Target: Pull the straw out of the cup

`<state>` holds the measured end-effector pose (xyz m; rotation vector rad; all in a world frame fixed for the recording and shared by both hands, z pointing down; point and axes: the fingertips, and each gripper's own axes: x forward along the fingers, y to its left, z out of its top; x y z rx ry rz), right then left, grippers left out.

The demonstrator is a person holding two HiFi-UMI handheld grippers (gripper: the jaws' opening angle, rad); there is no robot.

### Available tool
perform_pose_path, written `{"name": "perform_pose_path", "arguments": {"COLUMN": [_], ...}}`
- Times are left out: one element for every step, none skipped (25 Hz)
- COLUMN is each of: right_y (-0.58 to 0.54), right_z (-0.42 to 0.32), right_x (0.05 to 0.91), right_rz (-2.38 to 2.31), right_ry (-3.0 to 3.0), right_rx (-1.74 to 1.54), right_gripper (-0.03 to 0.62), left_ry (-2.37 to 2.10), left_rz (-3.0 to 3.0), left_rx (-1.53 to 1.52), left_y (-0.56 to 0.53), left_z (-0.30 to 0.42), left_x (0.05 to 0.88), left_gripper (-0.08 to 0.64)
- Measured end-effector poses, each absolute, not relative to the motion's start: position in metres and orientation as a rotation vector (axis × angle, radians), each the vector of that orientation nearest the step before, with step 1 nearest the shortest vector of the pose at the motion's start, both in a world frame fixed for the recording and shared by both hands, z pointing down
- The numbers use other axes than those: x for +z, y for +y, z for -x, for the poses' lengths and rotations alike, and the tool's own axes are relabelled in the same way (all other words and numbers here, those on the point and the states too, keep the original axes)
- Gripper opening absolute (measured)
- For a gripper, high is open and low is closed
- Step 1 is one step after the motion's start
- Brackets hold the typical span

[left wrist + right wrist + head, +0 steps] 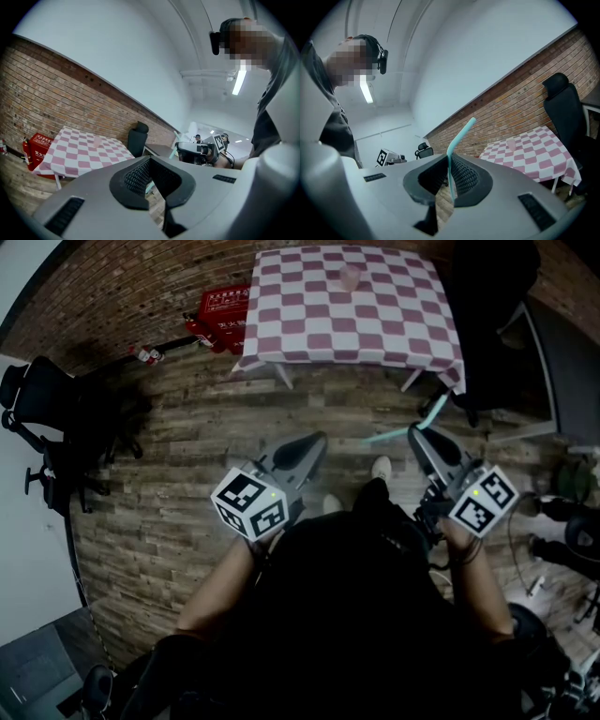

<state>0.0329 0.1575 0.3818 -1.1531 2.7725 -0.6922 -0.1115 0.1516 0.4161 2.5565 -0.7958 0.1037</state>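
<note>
Both tools hover before us, well short of the worktop [309, 334]. Our left tool [150, 161] is pressed together on nothing. Our right tool [449, 161] pinches the straw [459, 136], whose length runs up between the pads and kinks above them (so it is already clear of the cup). Straight ahead and well apart, the cup [350, 277] stands near the worktop's far edge, neither hand clearly nearer. We cannot tell its contents, as it is small and pale. The straw's lower end is lost between the jaws.
</note>
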Motion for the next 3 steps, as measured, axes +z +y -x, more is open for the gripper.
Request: {"name": "perform_pose_path", "arguments": {"right_y": [0.1570, 0.1564, 0.1557], "right_z": [-0.0331, -0.0334, -0.0337], "right_x": [0.3817, 0.3817, 0.3818], "right_rz": [1.153, 1.154, 1.154], "right_ry": [2.772, 2.772, 2.773], "right_rx": [-0.694, -0.695, -0.697], "right_gripper": [0.034, 0.034, 0.034], "left_ry": [-0.792, -0.788, -0.784], "left_rz": [-2.557, -2.557, -2.558], "left_rx": [0.105, 0.105, 0.106], "left_y": [0.1510, 0.1503, 0.1494], "left_z": [0.1104, 0.1092, 0.1080], "left_x": [0.4162, 0.4162, 0.4160], "left_gripper": [0.012, 0.012, 0.012]}}
